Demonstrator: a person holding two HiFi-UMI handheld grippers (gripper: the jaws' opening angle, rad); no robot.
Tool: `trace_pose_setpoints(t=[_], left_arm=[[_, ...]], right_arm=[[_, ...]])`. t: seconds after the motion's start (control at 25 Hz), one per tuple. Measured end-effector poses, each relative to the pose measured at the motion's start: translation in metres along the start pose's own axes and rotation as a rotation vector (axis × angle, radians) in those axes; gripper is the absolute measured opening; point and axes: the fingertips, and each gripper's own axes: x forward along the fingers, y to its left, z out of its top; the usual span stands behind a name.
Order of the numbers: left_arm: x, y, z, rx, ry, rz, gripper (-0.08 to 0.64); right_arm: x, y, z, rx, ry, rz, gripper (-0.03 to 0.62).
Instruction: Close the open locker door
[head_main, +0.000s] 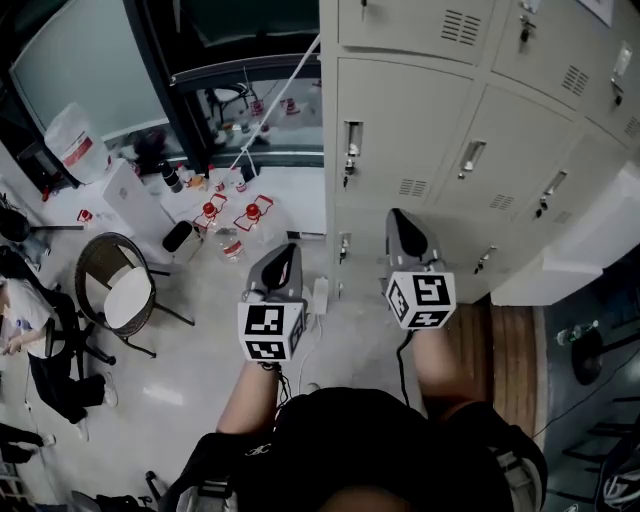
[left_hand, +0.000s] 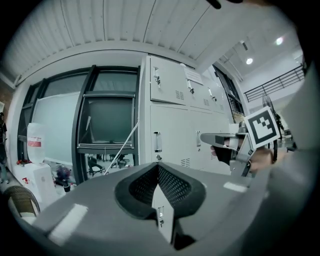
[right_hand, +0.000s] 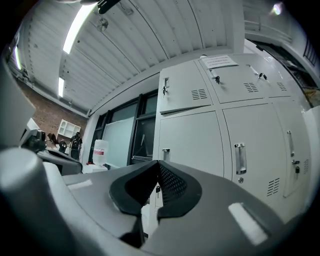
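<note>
A bank of pale grey lockers (head_main: 480, 110) fills the upper right of the head view. A pale panel (head_main: 565, 262) juts out from its lower right; it looks like the open locker door (right_hand: 312, 135), seen edge-on. My left gripper (head_main: 283, 252) points at the locker bank's left corner, jaws together and empty (left_hand: 158, 167). My right gripper (head_main: 400, 215) is held close in front of the lower lockers, about a door's width left of the panel. Its jaws meet at the tips with nothing between them (right_hand: 159, 164). Neither gripper touches a locker.
Left of the lockers are a dark-framed window (head_main: 240, 90) and a water jug (head_main: 75, 140). A round wire chair (head_main: 118, 290) and small bottles (head_main: 230, 215) are on the floor at the left. A wooden strip (head_main: 512, 350) lies at the lockers' foot.
</note>
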Motion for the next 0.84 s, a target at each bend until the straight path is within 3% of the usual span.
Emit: trace_pose_setpoints(t=[0.84], left_arm=[[-0.021,-0.013,0.004,0.008,0.002,-0.011,0.002]], right_arm=[[-0.024,0.015,0.004,-0.002,0.000,0.006,0.012]])
